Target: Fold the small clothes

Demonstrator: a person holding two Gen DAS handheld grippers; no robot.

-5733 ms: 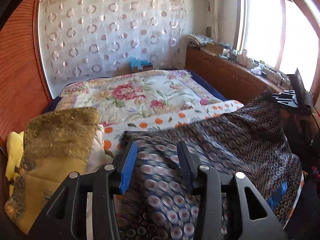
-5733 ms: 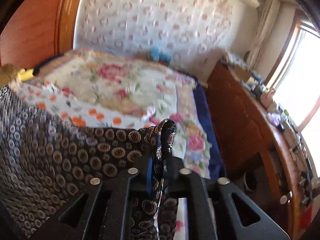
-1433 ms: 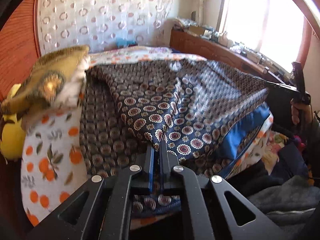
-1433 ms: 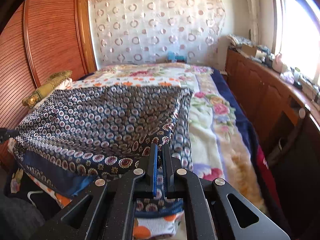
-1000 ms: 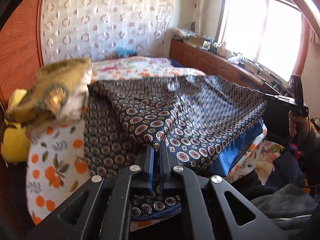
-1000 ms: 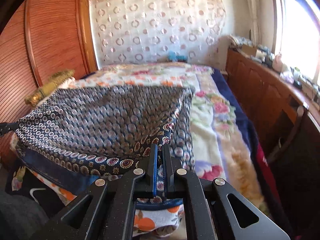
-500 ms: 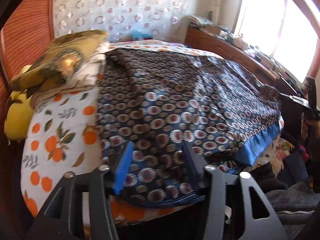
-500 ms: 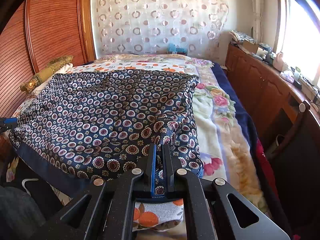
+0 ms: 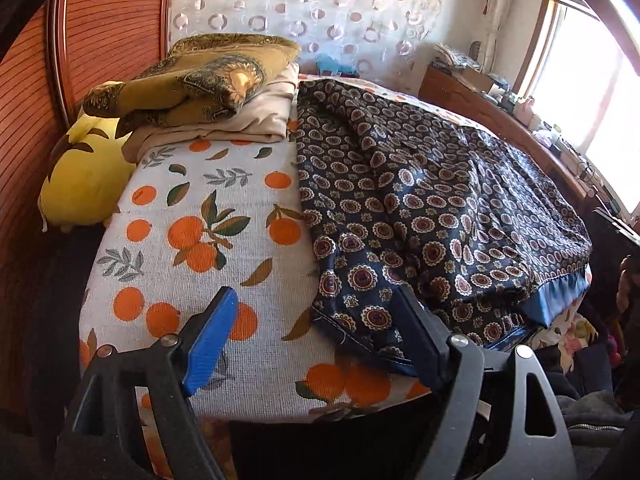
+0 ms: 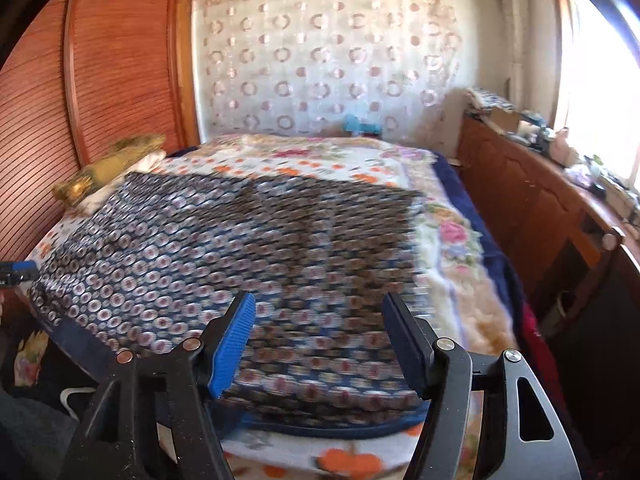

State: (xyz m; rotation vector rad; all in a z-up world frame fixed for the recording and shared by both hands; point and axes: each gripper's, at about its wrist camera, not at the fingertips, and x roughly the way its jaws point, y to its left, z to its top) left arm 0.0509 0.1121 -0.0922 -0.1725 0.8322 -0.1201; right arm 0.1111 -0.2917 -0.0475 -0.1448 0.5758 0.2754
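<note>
A dark navy garment [image 9: 420, 200] with round medallion print and a blue hem lies spread flat across the bed. Its near corner rests on the orange-print sheet [image 9: 192, 232]. My left gripper [image 9: 316, 300] hovers over that corner with its jaws opening. The pads press on nothing, and the cloth edge lies by the right finger. In the right wrist view the garment [image 10: 240, 248] looks blurred. My right gripper [image 10: 319, 300] stands above its near right edge, jaws opening, with the cloth below and not pinched. The left gripper's blue fingertip [image 10: 18, 268] shows at the far left.
A folded olive-gold blanket pile [image 9: 208, 80] and a yellow plush cushion [image 9: 84, 176] sit at the bed's left. A floral blanket [image 10: 452, 248] covers the right side. A wooden cabinet [image 10: 520, 208] runs along the window wall. Dark clothes [image 9: 580, 412] lie on the floor.
Both grippers were shut on the garment's near corners, holding it stretched above the bed. The left opened first, then the right, and the garment has dropped flat onto the bed.
</note>
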